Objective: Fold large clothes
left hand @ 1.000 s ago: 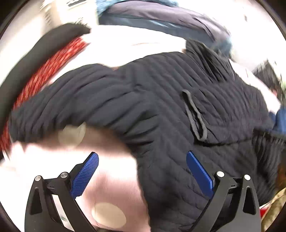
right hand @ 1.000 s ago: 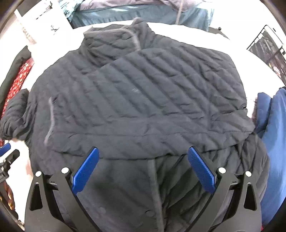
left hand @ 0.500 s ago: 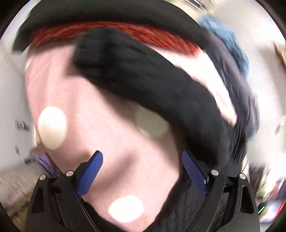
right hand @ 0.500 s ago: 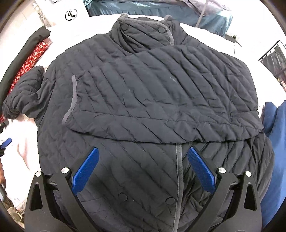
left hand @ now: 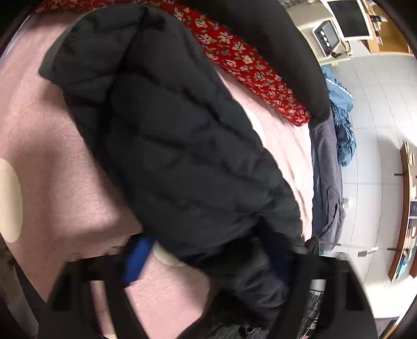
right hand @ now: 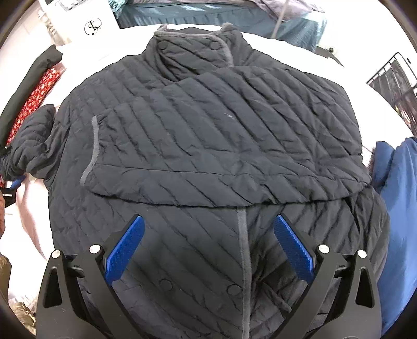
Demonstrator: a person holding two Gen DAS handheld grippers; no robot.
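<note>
A dark quilted jacket (right hand: 208, 130) lies front up on the bed, collar at the far side, with one sleeve folded across its chest. Its other sleeve (left hand: 182, 146) stretches out over the pink cover. My left gripper (left hand: 208, 260) is blurred; its jaws are closing with the upper part of that sleeve between them. One blue pad (left hand: 135, 258) still shows a sliver of cover between it and the cloth, and the other pad is hidden behind the sleeve. My right gripper (right hand: 208, 247) hangs open over the jacket's lower front, holding nothing.
Beyond the sleeve lie a red floral cloth (left hand: 250, 67) and a black garment (left hand: 273, 52). A blue garment (right hand: 396, 208) lies by the jacket's right edge. There is a white box (right hand: 86, 23) at the back left and a wire rack (right hand: 391, 83) at the right.
My left gripper has rolled and swung along the bed to the outstretched sleeve, and its jaws have narrowed around it. The right gripper has stayed open over the jacket's front.
</note>
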